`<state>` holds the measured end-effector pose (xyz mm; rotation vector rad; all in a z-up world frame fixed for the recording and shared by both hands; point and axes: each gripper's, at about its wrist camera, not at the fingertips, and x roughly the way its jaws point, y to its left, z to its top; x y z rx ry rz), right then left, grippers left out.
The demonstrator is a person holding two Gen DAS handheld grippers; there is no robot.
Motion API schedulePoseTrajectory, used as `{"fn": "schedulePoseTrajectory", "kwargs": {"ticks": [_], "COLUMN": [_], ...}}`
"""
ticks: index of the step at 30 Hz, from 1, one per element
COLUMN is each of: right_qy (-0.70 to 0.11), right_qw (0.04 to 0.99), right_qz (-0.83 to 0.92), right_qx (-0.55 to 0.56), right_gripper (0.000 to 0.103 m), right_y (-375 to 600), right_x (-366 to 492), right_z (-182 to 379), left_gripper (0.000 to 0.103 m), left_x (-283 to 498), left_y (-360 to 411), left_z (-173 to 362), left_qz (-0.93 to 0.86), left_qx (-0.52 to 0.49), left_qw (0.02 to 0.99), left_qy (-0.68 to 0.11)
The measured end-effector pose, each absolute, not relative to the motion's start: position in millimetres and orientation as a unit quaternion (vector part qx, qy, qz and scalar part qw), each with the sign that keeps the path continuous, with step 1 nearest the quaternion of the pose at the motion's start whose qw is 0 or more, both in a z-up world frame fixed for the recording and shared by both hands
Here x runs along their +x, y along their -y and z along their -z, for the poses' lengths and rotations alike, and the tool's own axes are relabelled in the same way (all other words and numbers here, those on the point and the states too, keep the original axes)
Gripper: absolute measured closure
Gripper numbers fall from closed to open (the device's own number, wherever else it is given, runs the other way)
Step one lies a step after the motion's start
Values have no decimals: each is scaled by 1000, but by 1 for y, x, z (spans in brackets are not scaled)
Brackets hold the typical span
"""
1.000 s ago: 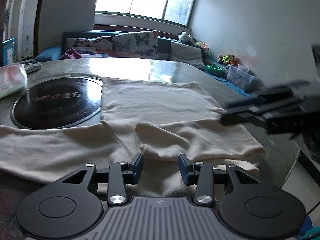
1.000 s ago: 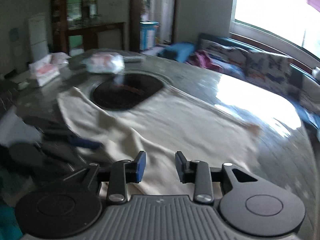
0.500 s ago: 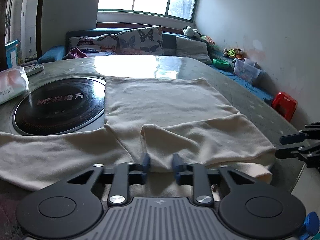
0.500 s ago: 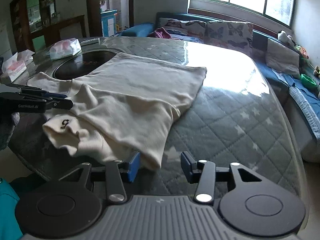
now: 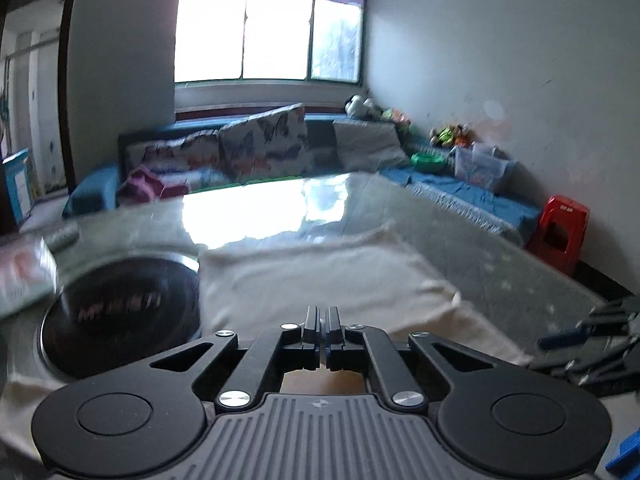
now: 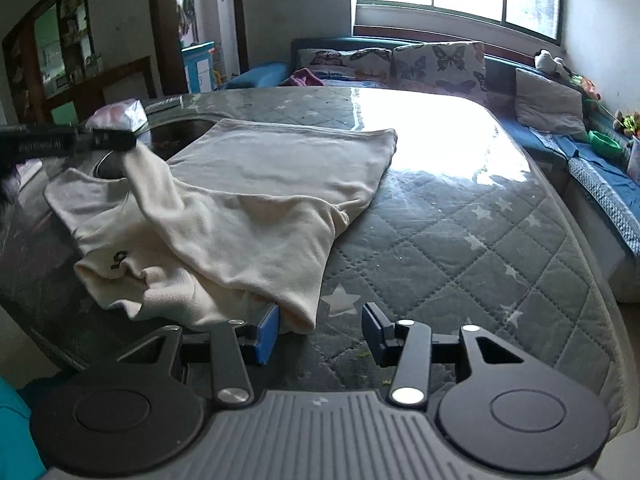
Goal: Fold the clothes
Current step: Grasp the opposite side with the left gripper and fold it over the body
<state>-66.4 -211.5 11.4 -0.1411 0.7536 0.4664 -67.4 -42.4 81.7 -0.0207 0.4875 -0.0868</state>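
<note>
A cream garment (image 6: 256,208) lies spread on the quilted grey table (image 6: 460,220). In the right wrist view my left gripper (image 6: 120,142) is shut on a fold of it and holds that fold above the table, with the cloth draping down from the jaws. The left wrist view is blurred; there the left gripper (image 5: 322,328) has its fingers pressed together over the garment (image 5: 320,280). My right gripper (image 6: 320,332) is open at the garment's near right corner. That corner lies between its fingers, against the left blue pad (image 6: 267,334). The right gripper (image 5: 560,338) also shows, blurred, at the far right.
A round black hob (image 5: 120,312) is set into the table left of the garment, with a tissue pack (image 6: 120,114) beyond it. A sofa with butterfly cushions (image 6: 400,60) runs behind the table. A red stool (image 5: 560,236) stands by the right wall.
My left gripper closed on the garment's near fold and rose, lifting it. My right gripper swung round to the garment's right corner and its fingers spread wider.
</note>
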Motion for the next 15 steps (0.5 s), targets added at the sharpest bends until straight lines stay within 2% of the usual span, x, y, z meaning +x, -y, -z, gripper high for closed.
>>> {"fn": "schedulePoseTrajectory", "kwargs": {"ticks": [8, 15], "right_qy": [-358, -366], "right_qw": [906, 907], "right_qz": [-209, -186], "right_qx": [-84, -96], "right_gripper": [57, 57], "right_y": [210, 215], "right_x": [-69, -68], "right_z": [-6, -6], "left_gripper": [101, 101], "left_x": [-67, -77], "left_y": [48, 32], "left_z": [-95, -70], "left_qz": [57, 36], "left_qx": [-4, -9], "left_qw": [974, 965], "left_qy": [-219, -261]}}
